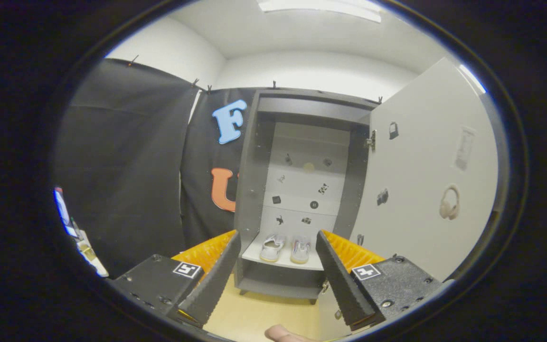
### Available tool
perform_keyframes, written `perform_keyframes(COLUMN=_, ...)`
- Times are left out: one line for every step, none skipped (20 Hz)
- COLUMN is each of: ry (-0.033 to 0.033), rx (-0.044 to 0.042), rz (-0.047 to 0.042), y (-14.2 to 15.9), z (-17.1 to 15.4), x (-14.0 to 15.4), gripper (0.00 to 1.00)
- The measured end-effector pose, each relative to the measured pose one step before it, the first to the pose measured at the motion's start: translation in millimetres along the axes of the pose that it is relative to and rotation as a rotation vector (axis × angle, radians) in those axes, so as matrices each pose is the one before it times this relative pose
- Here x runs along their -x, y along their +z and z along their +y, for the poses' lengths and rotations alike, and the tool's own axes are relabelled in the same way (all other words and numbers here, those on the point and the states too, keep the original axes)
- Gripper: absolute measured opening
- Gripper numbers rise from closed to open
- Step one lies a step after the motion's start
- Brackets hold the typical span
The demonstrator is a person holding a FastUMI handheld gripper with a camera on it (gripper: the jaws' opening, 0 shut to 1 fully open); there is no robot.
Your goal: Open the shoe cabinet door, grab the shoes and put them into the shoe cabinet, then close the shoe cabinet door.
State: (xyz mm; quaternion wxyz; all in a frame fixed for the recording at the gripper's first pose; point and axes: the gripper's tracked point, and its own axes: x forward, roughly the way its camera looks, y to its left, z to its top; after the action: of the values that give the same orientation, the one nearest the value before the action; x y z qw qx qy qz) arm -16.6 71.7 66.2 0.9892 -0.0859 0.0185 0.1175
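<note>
Holding nothing, my gripper (278,266) had its fingers spread wide apart, aimed level at the shoe cabinet (297,190). Beyond them, the shoes (285,248) sat on its shelf, door (425,171) open.

shoes (286,248) x2 | cabinet (249,190) x1 | door (425,180) x1 | fingers (216,278) x2

Cloth-walled recording booth, shoe cabinet (297,190)

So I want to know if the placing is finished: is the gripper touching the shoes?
Apart. The gripper view shows the gripper open, and the shoes sitting on the cabinet shelf well beyond its fingertips.
</note>
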Motion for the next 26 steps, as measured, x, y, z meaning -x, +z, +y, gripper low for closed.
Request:
perform_keyframes(ry=0.02844, rx=-0.00686, rz=0.01749, y=-4.15, z=2.21, x=13.98, gripper=1.0)
perform_keyframes(ry=0.03, rx=0.0045, rz=0.01035, y=-2.16, z=-0.83, x=13.23, gripper=1.0)
perform_keyframes(ry=0.00332, rx=0.00039, rz=-0.008, y=2.66, z=-6.6, x=13.14, gripper=1.0)
perform_keyframes(ry=-0.01567, rx=0.00733, rz=-0.01593, y=4.96, z=-12.88, x=13.02, gripper=1.0)
perform_keyframes(ry=-0.02188, rx=0.00503, rz=-0.02223, y=6.36, z=-12.65, x=14.02, gripper=1.0)
perform_keyframes(ry=-0.01712, rx=0.00753, rz=-0.02295, y=6.1, z=-10.23, x=15.08, gripper=1.0)
perform_keyframes(ry=-0.01536, rx=0.00771, rz=-0.02256, y=6.06, z=-11.71, x=13.12, gripper=1.0)
perform_keyframes(ry=-0.01437, rx=0.00422, rz=-0.01669, y=4.35, z=-12.06, x=13.73, gripper=1.0)
perform_keyframes(ry=-0.01117, rx=-0.00032, rz=-0.00501, y=2.17, z=-11.71, x=12.11, gripper=1.0)
perform_keyframes(ry=0.00123, rx=-0.00017, rz=0.00205, y=0.23, z=-8.49, x=10.31, gripper=1.0)
perform_keyframes(ry=0.00148, rx=-0.00834, rz=-0.0007, y=1.36, z=-8.82, x=9.03, gripper=1.0)
perform_keyframes(ry=-0.00739, rx=-0.00395, rz=0.00197, y=1.4, z=-12.37, x=6.4, gripper=1.0)
perform_keyframes(ry=-0.01689, rx=0.00019, rz=0.00257, y=-0.87, z=-14.94, x=4.39, gripper=1.0)
perform_keyframes(ry=-0.02116, rx=0.00143, rz=0.00084, y=-0.06, z=-14.49, x=3.2, gripper=1.0)
perform_keyframes(ry=-0.02016, rx=-0.00129, rz=0.00007, y=-1.61, z=-15.21, x=3.05, gripper=1.0)
perform_keyframes(ry=-0.01923, rx=-0.00305, rz=0.00106, y=-1.23, z=-14.23, x=2.48, gripper=1.0)
perform_keyframes(ry=-0.02045, rx=-0.00968, rz=0.00113, y=-2.12, z=-16.85, x=2.63, gripper=1.0)
perform_keyframes(ry=-0.01843, rx=-0.02107, rz=-0.00087, y=-1.09, z=-16.05, x=2.06, gripper=1.0)
perform_keyframes(ry=-0.01751, rx=-0.01764, rz=0.0025, y=-2.22, z=-16.35, x=0.99, gripper=1.0)
perform_keyframes(ry=-0.01707, rx=-0.00714, rz=0.00145, y=-4.71, z=-17.43, x=-0.72, gripper=1.0)
perform_keyframes(ry=-0.01358, rx=-0.00929, rz=-0.0047, y=-2.53, z=-15.8, x=-1.01, gripper=1.0)
perform_keyframes(ry=-0.01023, rx=-0.00992, rz=-0.00258, y=-2.0, z=-15.51, x=-0.36, gripper=1.0)
perform_keyframes(ry=-0.0091, rx=-0.013, rz=-0.0042, y=-1.53, z=-17.29, x=-2.0, gripper=1.0)
perform_keyframes(ry=-0.00594, rx=-0.01073, rz=-0.00261, y=-3.3, z=-15.96, x=-2.61, gripper=1.0)
perform_keyframes(ry=-0.01927, rx=-0.01167, rz=-0.00408, y=-1.97, z=-18.49, x=-4.74, gripper=1.0)
perform_keyframes(ry=-0.01101, rx=0.00336, rz=-0.00119, y=-4.15, z=-16.64, x=-7.14, gripper=1.0)
